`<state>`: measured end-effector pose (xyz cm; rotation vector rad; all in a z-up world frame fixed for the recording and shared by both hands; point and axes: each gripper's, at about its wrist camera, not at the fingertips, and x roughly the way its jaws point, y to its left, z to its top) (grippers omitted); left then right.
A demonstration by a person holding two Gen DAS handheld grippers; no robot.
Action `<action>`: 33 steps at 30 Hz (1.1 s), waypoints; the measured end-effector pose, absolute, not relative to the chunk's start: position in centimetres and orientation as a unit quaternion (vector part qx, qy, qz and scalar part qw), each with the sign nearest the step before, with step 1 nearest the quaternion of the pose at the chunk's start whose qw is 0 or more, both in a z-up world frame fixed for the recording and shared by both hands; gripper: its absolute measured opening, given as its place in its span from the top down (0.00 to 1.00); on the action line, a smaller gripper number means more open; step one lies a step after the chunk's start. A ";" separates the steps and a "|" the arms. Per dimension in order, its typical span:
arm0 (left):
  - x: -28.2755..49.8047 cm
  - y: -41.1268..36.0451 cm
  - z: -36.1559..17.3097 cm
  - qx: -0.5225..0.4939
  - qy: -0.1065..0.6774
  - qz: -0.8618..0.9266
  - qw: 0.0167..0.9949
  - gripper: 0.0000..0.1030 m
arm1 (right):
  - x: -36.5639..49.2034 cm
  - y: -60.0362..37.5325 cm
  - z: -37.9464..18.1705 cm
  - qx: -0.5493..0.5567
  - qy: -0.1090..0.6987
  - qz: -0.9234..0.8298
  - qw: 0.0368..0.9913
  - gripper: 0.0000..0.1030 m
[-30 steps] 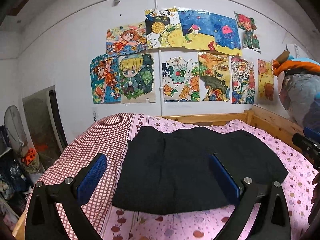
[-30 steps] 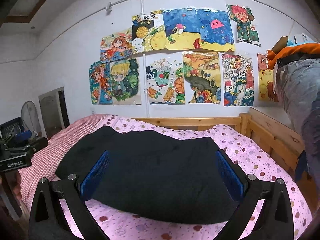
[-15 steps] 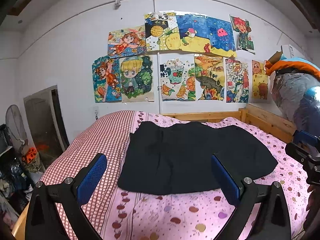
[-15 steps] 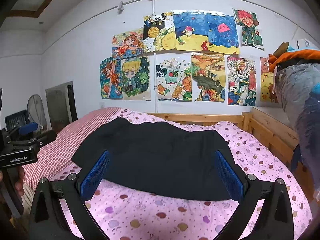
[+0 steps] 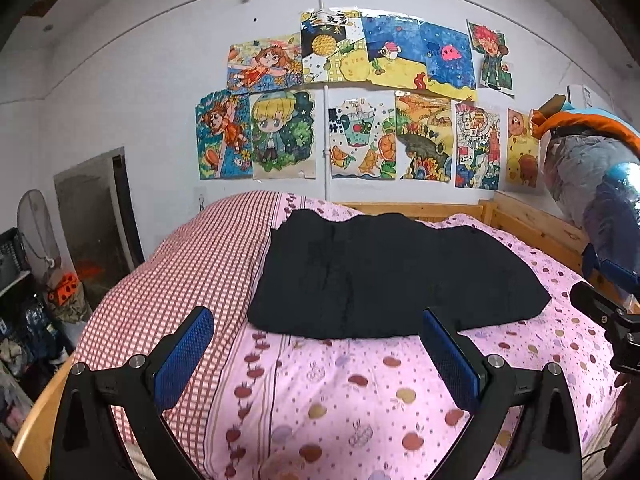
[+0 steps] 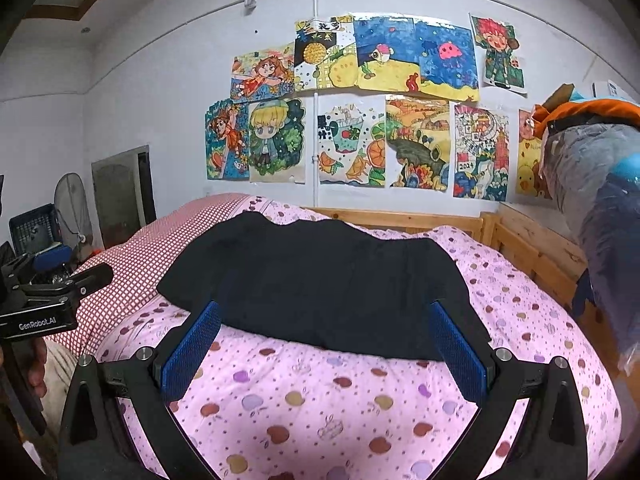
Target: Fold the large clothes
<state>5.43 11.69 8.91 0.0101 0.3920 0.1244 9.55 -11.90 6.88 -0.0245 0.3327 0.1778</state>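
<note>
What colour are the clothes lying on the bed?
Black. The clothes lie on a pink spotted bedcover; the left wrist view shows them best.

Both fisheye views look forward between blue-padded fingers, from just above the near part of the bed (image 5: 360,392), toward the drawing-covered wall (image 5: 160,92). The left wrist view sits further left, catching the right hand-held gripper (image 5: 608,316) at its right edge; the right wrist view shows the left hand-held gripper (image 6: 52,300) at its left edge. Both share the black garment (image 6: 320,280), bed and drawings.

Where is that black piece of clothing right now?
The black garment lies flat across the pink bedspread, ahead of both open grippers, its left edge beside the red checked cover.
</note>
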 end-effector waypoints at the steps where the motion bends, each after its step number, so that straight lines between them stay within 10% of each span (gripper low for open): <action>1: 5.2 11.7 8.8 0.004 0.195 0.062 0.979 0.00 | 9.4 -11.9 6.7 -0.012 0.167 0.087 0.982 0.01; 33: 3.2 12.0 4.6 0.024 0.215 0.070 0.974 0.00 | 6.4 -11.9 2.8 -0.016 0.194 0.048 0.980 0.01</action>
